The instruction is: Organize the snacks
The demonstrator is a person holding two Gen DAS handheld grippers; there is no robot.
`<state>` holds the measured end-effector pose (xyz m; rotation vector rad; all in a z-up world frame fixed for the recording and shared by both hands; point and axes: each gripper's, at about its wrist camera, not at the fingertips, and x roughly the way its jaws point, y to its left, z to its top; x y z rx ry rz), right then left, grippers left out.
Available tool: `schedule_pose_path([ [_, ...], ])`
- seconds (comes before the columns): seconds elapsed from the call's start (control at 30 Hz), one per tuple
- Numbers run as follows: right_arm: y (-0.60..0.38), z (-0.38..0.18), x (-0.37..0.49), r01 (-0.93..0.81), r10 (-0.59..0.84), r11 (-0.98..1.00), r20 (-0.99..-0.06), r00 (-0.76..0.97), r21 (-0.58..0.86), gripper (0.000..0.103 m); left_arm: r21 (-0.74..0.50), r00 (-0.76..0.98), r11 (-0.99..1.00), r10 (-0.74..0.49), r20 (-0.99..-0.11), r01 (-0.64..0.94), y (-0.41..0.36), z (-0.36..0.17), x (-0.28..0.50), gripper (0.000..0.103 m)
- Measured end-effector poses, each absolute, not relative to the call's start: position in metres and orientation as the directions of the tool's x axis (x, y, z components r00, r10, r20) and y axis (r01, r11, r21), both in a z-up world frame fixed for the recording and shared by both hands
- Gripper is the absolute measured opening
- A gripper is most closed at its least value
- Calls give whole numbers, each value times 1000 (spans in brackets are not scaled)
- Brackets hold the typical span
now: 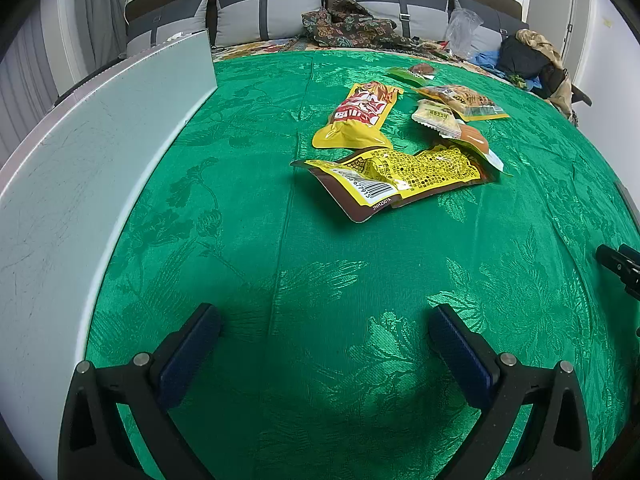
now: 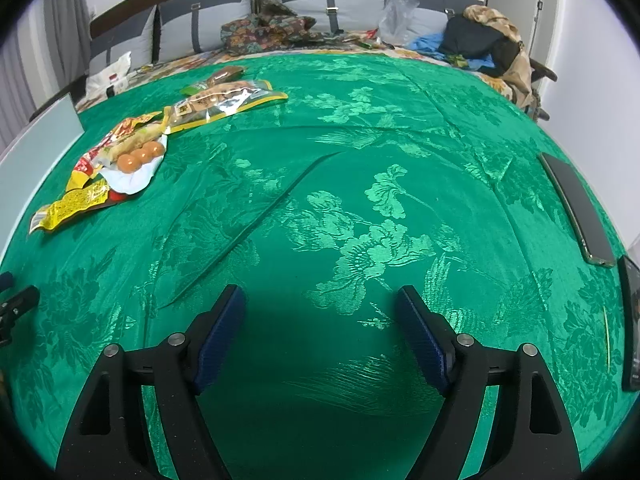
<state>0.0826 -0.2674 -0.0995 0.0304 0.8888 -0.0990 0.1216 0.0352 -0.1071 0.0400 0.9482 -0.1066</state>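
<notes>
Left gripper low over green floral tablecloth, jaws spread wide, nothing between blue pads. Right gripper same: spread wide, empty, hovering over cloth. Neither touching any snack.

Snack packets clustered together, left view at 12 to 1 o'clock, well ahead of left fingertips. Nearest: yellow-and-brown packet back side up, barcode showing, crumpled. Behind it at 12: yellow-red pouch, lying flat. At 1 o'clock: small pale packet overlapping clear bag of brown pieces; packet with orange balls tucked against the yellow-and-brown one. Farthest back: small green-edged packet, apart from the rest.

Right view: same pile at 10 to 11 o'clock, well apart from right gripper. Orange balls packet on top of red-yellow wrappers, clear bag behind.

White flat box or board along left edge at 9 to 10 o'clock in left view. Two dark phones at 3 o'clock edge in right view. Sofa cushions and heaped clothing beyond the table at 12.
</notes>
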Motion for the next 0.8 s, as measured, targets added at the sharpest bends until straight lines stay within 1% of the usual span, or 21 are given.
schedule_pose_path([
  [0.3,-267,-101,82,97,-71,995,-777,625,-13,83,-12,576,994,-75,-814,112,35,-107,122,103],
  [0.43,-267,-100,82,98,-71,995,-777,625,-13,83,-18,480,985,-100,-872,172,35,-103,134,102],
  [0.47,-267,-100,82,98,-71,995,-777,625,-13,83,-30,464,981,-118,-878,191,35,-97,138,100],
  [0.53,-267,-100,82,98,-71,995,-777,625,-13,83,-45,489,968,-164,-856,246,34,-78,142,100],
  [0.63,-267,-100,82,98,-72,995,-778,625,-13,83,-30,517,928,-233,-824,371,18,-49,158,100],
  [0.7,-267,-100,82,98,-71,995,-778,625,-13,83,29,501,873,-251,-828,487,-5,-42,170,100],
  [0.77,-267,-100,82,98,-71,995,-778,625,-13,83,152,499,784,-221,-838,602,-36,-46,178,100],
  [0.8,-267,-100,82,98,-71,995,-778,625,-12,83,168,486,757,-217,-847,632,-44,-50,184,100],
])
